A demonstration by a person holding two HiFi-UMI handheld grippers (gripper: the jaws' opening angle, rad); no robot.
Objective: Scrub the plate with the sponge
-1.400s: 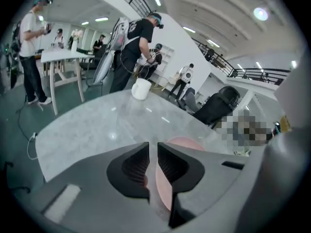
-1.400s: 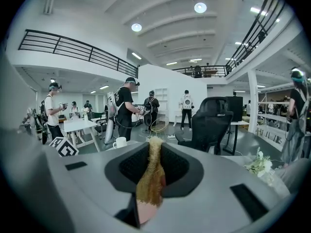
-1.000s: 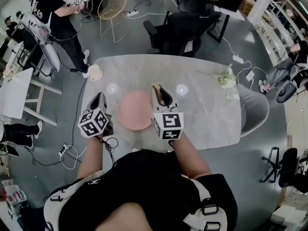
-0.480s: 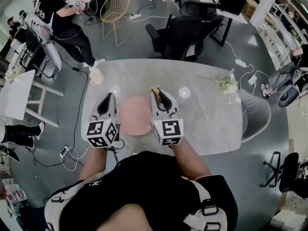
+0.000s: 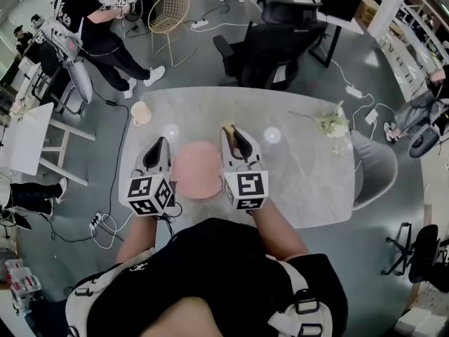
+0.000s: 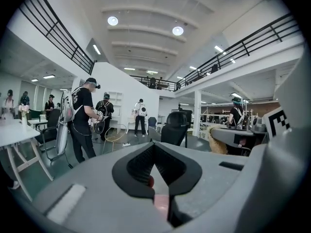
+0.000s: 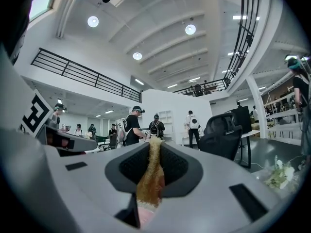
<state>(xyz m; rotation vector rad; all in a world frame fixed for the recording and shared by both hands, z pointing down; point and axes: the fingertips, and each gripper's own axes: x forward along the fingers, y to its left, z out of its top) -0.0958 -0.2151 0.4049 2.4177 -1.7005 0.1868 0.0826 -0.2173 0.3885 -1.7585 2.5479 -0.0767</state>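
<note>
A round pink plate (image 5: 198,170) lies flat on the grey marble table (image 5: 309,174) in the head view. My left gripper (image 5: 158,144) stands at the plate's left edge, pointing away from me; in the left gripper view its jaws (image 6: 154,147) meet at the tips with a sliver of pink showing low in the gap. My right gripper (image 5: 230,131) is at the plate's right edge, shut on a shaggy yellow-brown sponge (image 7: 149,176) that sticks out past its tips (image 5: 226,128). The sponge is held upright and level, above the table beyond the plate's far right rim.
A beige mug (image 5: 140,112) stands at the table's far left corner, and a small bunch of flowers (image 5: 330,123) lies at the far right. A black office chair (image 5: 270,44) is behind the table, a grey chair (image 5: 375,163) to its right. A person (image 5: 91,27) walks at the far left.
My left gripper has come forward and right, up against the plate's left edge, then held still. The right gripper and sponge have barely shifted. The person at the far left has stepped along.
</note>
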